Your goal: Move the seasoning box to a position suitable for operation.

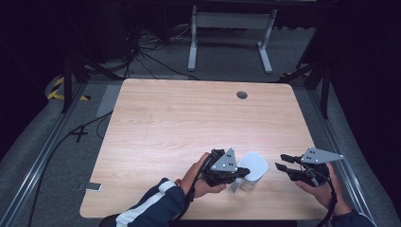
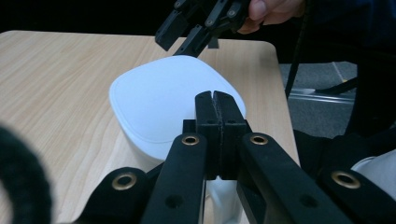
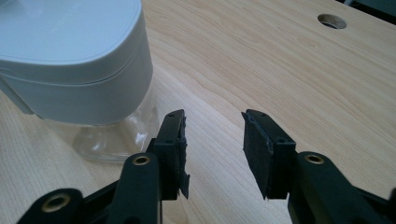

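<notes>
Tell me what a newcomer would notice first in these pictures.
The white-lidded jar stands out, near the front edge of the otherwise bare wooden table. The left tongs, jaws shut, sit right against the jar's side; whether they pinch any part of it is unclear. The right tongs are open with nothing between them, just to the jar's right.

Jar base behind left gripper
</notes>
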A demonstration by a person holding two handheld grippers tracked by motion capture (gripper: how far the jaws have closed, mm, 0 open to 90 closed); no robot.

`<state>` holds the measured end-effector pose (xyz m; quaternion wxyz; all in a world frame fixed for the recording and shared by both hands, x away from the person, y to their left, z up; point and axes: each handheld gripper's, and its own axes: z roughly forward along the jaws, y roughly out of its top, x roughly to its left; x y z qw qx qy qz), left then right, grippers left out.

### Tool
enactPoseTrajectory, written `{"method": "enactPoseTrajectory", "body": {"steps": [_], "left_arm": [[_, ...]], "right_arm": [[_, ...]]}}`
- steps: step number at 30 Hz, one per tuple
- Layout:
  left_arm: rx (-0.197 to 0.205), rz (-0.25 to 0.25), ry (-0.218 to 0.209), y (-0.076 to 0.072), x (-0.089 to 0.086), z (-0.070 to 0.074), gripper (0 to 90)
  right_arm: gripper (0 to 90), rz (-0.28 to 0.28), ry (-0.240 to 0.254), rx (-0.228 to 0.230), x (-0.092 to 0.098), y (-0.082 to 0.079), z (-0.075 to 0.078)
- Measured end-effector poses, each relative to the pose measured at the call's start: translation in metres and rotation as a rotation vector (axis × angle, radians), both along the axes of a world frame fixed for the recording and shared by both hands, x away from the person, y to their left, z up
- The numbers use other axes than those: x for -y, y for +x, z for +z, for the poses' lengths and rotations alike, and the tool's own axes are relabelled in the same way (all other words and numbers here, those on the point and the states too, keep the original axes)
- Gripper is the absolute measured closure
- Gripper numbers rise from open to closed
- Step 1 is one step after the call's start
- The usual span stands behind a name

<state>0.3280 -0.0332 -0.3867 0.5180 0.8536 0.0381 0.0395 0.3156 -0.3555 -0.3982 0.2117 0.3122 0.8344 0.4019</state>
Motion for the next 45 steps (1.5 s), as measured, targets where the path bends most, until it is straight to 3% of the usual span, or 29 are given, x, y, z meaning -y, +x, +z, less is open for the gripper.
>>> {"method": "enactPoseTrajectory", "body": {"steps": [6, 11, 16, 19, 21, 26, 29, 36, 41, 43, 45], "left_arm": [[0.008, -0.004, -0.015, 0.000, -0.003, -0.002, 90.0], [0.009, -0.009, -0.012, -0.001, -0.004, -0.002, 90.0], [0.048, -0.013, -0.001, -0.003, -0.005, -0.002, 90.0], [0.054, -0.001, -0.007, -0.006, -0.004, -0.003, 90.0], [0.044, -0.019, -0.017, -0.004, -0.004, -0.004, 90.0], [0.047, -0.008, -0.008, -0.004, -0.003, -0.003, 90.0], [0.059, -0.001, -0.005, -0.003, 0.002, -0.002, 90.0], [0.018, 0.005, -0.024, 0.002, 0.003, -0.004, 90.0], [0.010, 0.004, -0.027, 0.001, 0.001, -0.004, 90.0], [0.031, 0.001, -0.019, 0.000, -0.002, -0.003, 90.0], [0.028, -0.003, -0.025, 0.001, -0.004, -0.004, 90.0]], "right_arm": [[59.0, 0.009, 0.003, 0.014, -0.001, -0.002, 0.004], [60.4, 0.044, 0.036, 0.009, -0.005, -0.005, 0.008], [67.3, 0.058, 0.033, 0.017, -0.009, -0.007, 0.010], [72.8, 0.084, 0.041, 0.011, -0.012, -0.008, 0.011], [75.8, 0.110, 0.041, 0.004, -0.017, -0.009, 0.011], [73.9, 0.113, 0.007, 0.003, -0.024, -0.009, 0.008], [73.6, 0.109, 0.007, -0.007, -0.024, -0.007, 0.006], [72.9, 0.110, 0.000, -0.010, -0.025, -0.006, 0.005], [72.8, 0.106, -0.004, -0.012, -0.024, -0.007, 0.004], [72.7, 0.105, -0.004, -0.014, -0.024, -0.006, 0.004], [72.5, 0.104, 0.000, -0.011, -0.023, -0.006, 0.004]]}}
